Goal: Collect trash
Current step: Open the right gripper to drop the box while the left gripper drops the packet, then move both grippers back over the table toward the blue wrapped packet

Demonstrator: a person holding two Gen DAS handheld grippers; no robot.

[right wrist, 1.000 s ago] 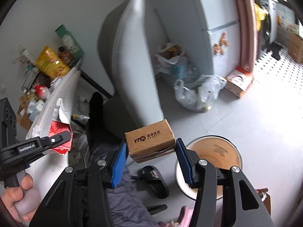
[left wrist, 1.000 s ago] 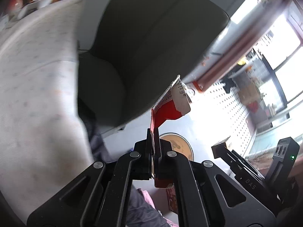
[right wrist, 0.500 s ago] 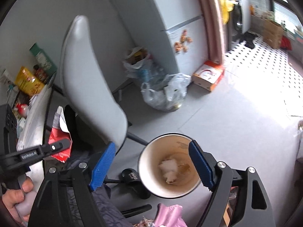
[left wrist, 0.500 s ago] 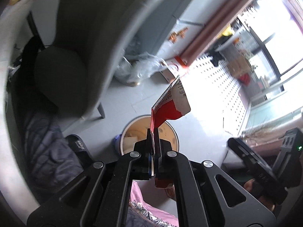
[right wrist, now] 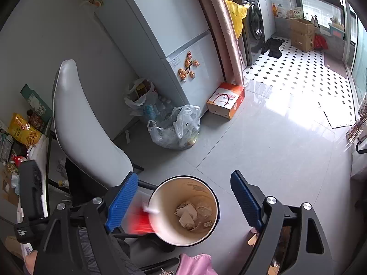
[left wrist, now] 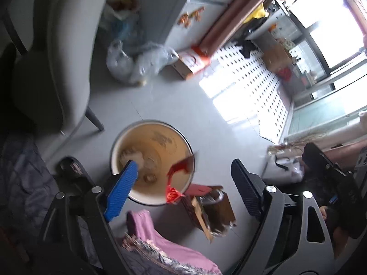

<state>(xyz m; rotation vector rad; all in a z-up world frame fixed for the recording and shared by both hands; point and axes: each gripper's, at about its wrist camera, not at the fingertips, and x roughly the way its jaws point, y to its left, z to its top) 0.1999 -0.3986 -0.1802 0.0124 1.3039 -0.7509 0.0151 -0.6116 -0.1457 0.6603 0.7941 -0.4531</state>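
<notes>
A round trash bin (left wrist: 128, 142) with a tan inside stands on the grey floor; it also shows in the right wrist view (right wrist: 160, 194) with crumpled paper at its bottom. My left gripper (left wrist: 181, 188) is open above the bin. A red and white wrapper (left wrist: 177, 171) is in the air at the bin's rim; it shows as a red blur (right wrist: 140, 220) beside the rim in the right wrist view. My right gripper (right wrist: 183, 200) is open and empty above the bin.
A white chair (right wrist: 78, 123) stands left of the bin. Plastic bags (right wrist: 176, 128) and an orange carton (right wrist: 226, 102) lie by the fridge (right wrist: 160, 34). A wooden box (left wrist: 213, 210) and pink cloth (left wrist: 160, 240) are near the bin. A cluttered table edge (right wrist: 43, 146) is at the left.
My right gripper opened and the cardboard box dropped from it a second ago. My left gripper swung over the bin, opened and let go of the red wrapper, which now falls.
</notes>
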